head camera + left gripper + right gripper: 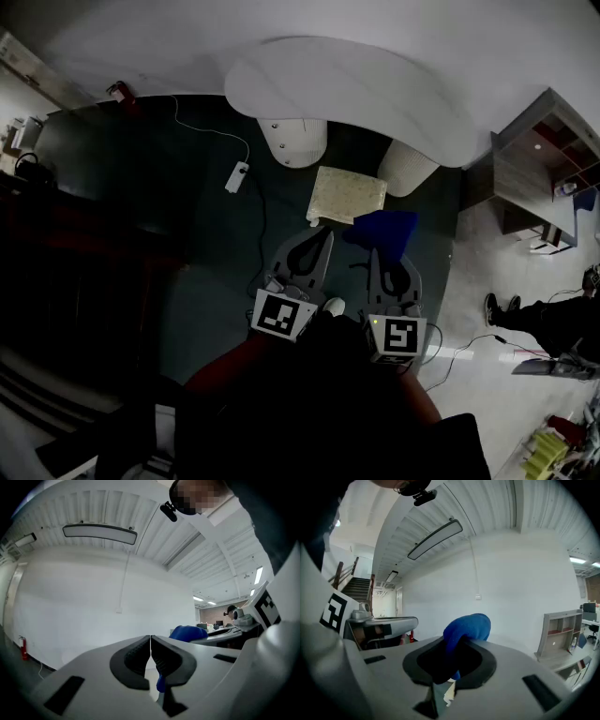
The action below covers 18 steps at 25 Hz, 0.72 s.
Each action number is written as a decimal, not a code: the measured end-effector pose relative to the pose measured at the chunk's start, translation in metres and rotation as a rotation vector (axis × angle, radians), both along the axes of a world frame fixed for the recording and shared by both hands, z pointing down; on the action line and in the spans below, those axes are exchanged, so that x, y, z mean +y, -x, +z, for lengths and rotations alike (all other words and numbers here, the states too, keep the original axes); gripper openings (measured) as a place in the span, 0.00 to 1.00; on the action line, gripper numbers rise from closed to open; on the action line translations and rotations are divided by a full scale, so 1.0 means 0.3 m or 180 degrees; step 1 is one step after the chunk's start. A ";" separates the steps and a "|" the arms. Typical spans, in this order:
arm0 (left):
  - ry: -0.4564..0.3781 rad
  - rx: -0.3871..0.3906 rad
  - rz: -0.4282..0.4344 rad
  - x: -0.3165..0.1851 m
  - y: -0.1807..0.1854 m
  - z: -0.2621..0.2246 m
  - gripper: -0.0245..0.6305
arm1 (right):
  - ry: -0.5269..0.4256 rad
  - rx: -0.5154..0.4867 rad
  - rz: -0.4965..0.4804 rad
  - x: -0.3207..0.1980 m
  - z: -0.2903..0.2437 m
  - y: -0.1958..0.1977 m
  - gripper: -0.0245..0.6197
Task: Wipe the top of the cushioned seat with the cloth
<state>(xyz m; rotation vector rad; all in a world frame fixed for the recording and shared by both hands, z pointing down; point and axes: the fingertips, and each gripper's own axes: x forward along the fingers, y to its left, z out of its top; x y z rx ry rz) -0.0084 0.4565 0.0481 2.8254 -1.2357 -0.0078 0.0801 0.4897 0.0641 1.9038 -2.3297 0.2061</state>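
A beige cushioned seat point(347, 195) is seen on dark carpet point(206, 272) in front of a curved white desk point(356, 89). A white power strip point(236, 176) lies to the left and a wooden shelf unit point(548, 155) stands to the right. The blue cloth point(384, 232) is clamped in the right claw point(380, 255) at the seat's near right corner. The left claw point(322, 239) is held alongside, pressed together on nothing, and both are pointed toward the desk.

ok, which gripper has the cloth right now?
The right gripper: its jaws are clamped on the blue cloth, which bulges out above them. The left gripper has its jaws shut together with nothing between.
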 end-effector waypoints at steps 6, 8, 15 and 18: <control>-0.0014 -0.0042 -0.0010 0.015 -0.041 0.034 0.06 | -0.0032 -0.0123 -0.0109 0.009 0.029 -0.035 0.15; 0.0007 -0.0043 -0.0060 0.023 -0.045 0.059 0.06 | -0.0003 -0.0174 -0.0130 0.023 0.061 -0.052 0.15; 0.0080 -0.0027 -0.0068 0.011 -0.045 0.068 0.06 | 0.0099 -0.0276 -0.0093 0.011 0.100 -0.059 0.15; 0.0173 -0.0048 -0.0045 -0.019 -0.033 0.082 0.06 | 0.0115 -0.0245 -0.0126 -0.036 0.104 -0.046 0.15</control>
